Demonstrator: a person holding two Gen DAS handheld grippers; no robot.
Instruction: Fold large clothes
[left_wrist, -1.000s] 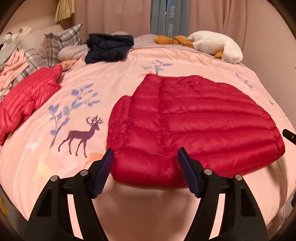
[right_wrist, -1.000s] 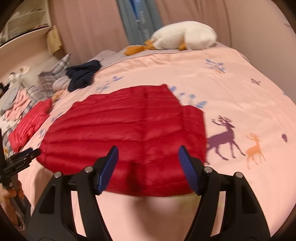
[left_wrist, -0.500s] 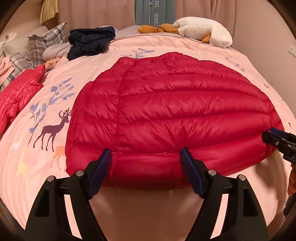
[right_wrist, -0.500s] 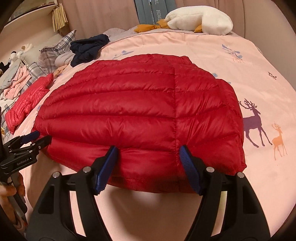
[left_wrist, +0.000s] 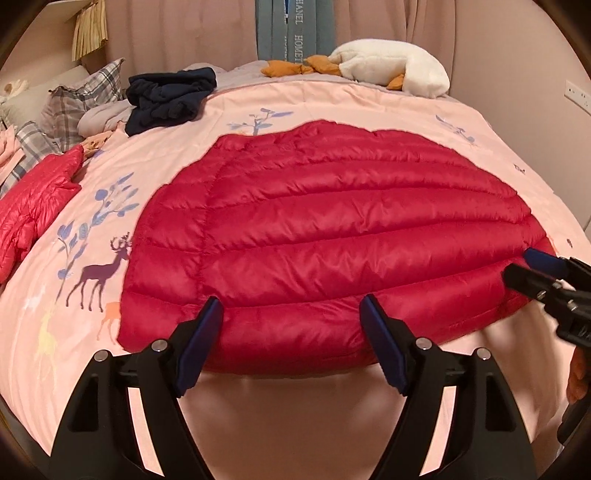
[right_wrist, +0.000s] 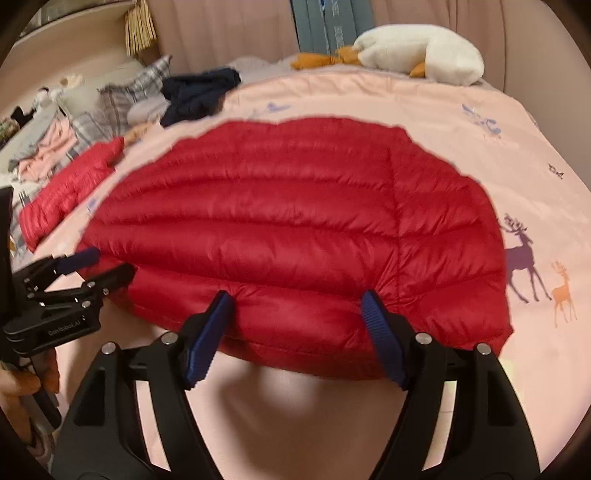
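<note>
A red quilted down jacket (left_wrist: 332, 229) (right_wrist: 288, 221) lies flat on the pink bedspread (left_wrist: 295, 413), its hem towards me. My left gripper (left_wrist: 291, 302) stands open at the hem's left part, one finger on each side of a stretch of hem, pads not pressing it. At the hem's right part my right gripper (right_wrist: 297, 295) straddles the edge the same way; its jaws are opening. Each gripper shows sideways in the other's view: the right gripper (left_wrist: 532, 266) near the jacket's right corner, the left gripper (right_wrist: 96, 266) near its left corner.
A second red jacket (left_wrist: 33, 199) lies at the bed's left edge. Behind it are plaid pillows (left_wrist: 70, 107) and a crumpled navy garment (left_wrist: 170, 96). A white plush goose (left_wrist: 391, 70) rests at the far end by the curtains. A hand (right_wrist: 22, 380) grips the left tool.
Both grippers have moved forward and down to the jacket's near hem, which now fills both views. Each gripper has come further into the other's view.
</note>
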